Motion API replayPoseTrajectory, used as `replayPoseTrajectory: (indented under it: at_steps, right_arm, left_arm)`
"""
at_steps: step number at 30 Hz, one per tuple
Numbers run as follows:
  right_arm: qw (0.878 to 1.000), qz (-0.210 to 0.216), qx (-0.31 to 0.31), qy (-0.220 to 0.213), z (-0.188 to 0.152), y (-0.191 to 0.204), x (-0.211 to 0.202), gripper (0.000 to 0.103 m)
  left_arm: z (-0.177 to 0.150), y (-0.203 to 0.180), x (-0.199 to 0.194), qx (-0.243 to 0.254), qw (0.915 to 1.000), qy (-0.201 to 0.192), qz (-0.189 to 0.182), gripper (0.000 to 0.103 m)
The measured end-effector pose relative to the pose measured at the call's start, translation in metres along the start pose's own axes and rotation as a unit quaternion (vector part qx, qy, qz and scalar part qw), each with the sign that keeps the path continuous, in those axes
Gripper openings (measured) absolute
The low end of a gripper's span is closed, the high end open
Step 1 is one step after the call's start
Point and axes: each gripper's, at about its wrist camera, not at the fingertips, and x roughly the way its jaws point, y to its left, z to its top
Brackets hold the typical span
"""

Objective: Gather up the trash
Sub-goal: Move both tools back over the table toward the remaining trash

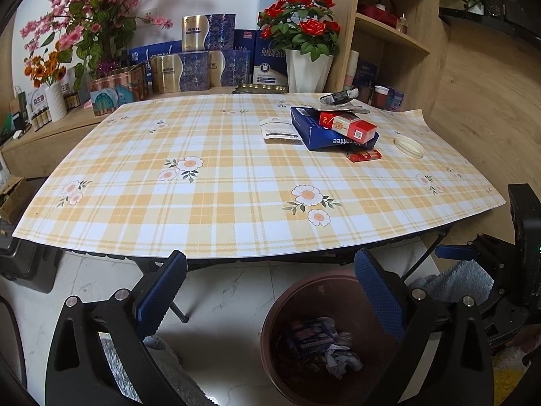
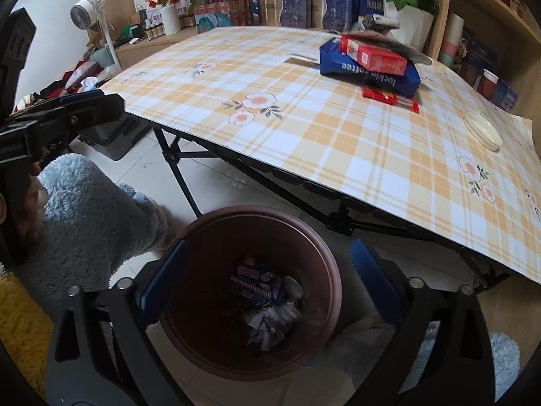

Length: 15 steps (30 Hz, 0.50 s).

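A brown trash bin (image 2: 334, 284) stands on the floor by the table's near edge, with a blue wrapper (image 2: 258, 284) and crumpled paper (image 2: 267, 326) inside. My right gripper (image 2: 268, 279) hangs open right above the bin's mouth, nothing between its fingers. My left gripper (image 1: 270, 291) is open and empty too, beside the bin (image 1: 267, 328). On the table lie a blue coffee bag (image 1: 304, 123), a red cigarette pack (image 1: 351, 125) on top of it, a red wrapper (image 1: 363, 155), a white paper slip (image 1: 277, 128) and a dark wrapper (image 1: 338, 96).
A checked yellow cloth covers the folding table (image 1: 203, 203). A clear round dish (image 1: 409, 145) sits near the right edge. Boxes, flower pots and a wooden shelf (image 1: 399, 34) line the back. A person's fluffy blue sleeve (image 2: 91, 203) is left of the bin.
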Motion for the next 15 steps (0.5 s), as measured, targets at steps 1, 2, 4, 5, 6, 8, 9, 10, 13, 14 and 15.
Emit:
replayPoseTrajectory:
  at_steps: [1, 2, 4, 5, 6, 8, 9, 10, 13, 14, 15]
  right_arm:
    - [1.0, -0.002, 0.003, 0.006, 0.0, -0.002, 0.002, 0.097]
    - [1.0, -0.005, 0.006, 0.008, 0.0, -0.003, 0.004, 0.097]
    - [1.0, -0.013, 0.011, 0.008, 0.0, -0.005, 0.004, 0.097]
    - [1.0, -0.014, 0.012, 0.007, 0.0, -0.006, 0.004, 0.097]
    - [1.0, -0.016, 0.014, 0.006, 0.0, -0.007, 0.003, 0.097]
    - [1.0, -0.017, 0.018, 0.002, 0.0, -0.009, 0.001, 0.097]
    - [1.0, -0.017, 0.02, 0.0, 0.001, -0.01, 0.0, 0.097]
    - [1.0, -0.017, 0.024, -0.003, 0.001, -0.012, -0.001, 0.097]
    - [0.999, -0.016, 0.042, -0.01, 0.003, -0.02, -0.006, 0.097]
    - [0.999, -0.014, 0.05, -0.013, 0.004, -0.024, -0.008, 0.097]
    - [0.998, -0.011, 0.064, -0.017, 0.005, -0.03, -0.01, 0.097]
  left_arm:
    - [0.0, 0.0, 0.001, -0.001, 1.0, 0.002, 0.002, 0.097]
    - [0.0, 0.001, 0.002, -0.002, 1.0, 0.004, 0.003, 0.097]
    - [0.0, 0.002, 0.002, -0.005, 1.0, 0.007, 0.004, 0.097]
    - [0.0, 0.003, 0.003, -0.007, 0.9999, 0.007, 0.004, 0.097]
    - [0.0, 0.004, 0.003, -0.01, 0.9999, 0.008, 0.004, 0.097]
    - [0.0, 0.006, 0.003, -0.016, 0.9998, 0.009, 0.005, 0.097]
    - [0.0, 0.007, 0.003, -0.019, 0.9998, 0.01, 0.005, 0.097]
    - [0.0, 0.008, 0.004, -0.022, 0.9997, 0.011, 0.006, 0.097]
    - [-0.001, 0.012, 0.005, -0.034, 0.9993, 0.016, 0.007, 0.097]
    - [-0.001, 0.012, 0.006, -0.036, 0.9992, 0.017, 0.007, 0.097]
    - [-0.001, 0.013, 0.006, -0.039, 0.999, 0.018, 0.008, 0.097]
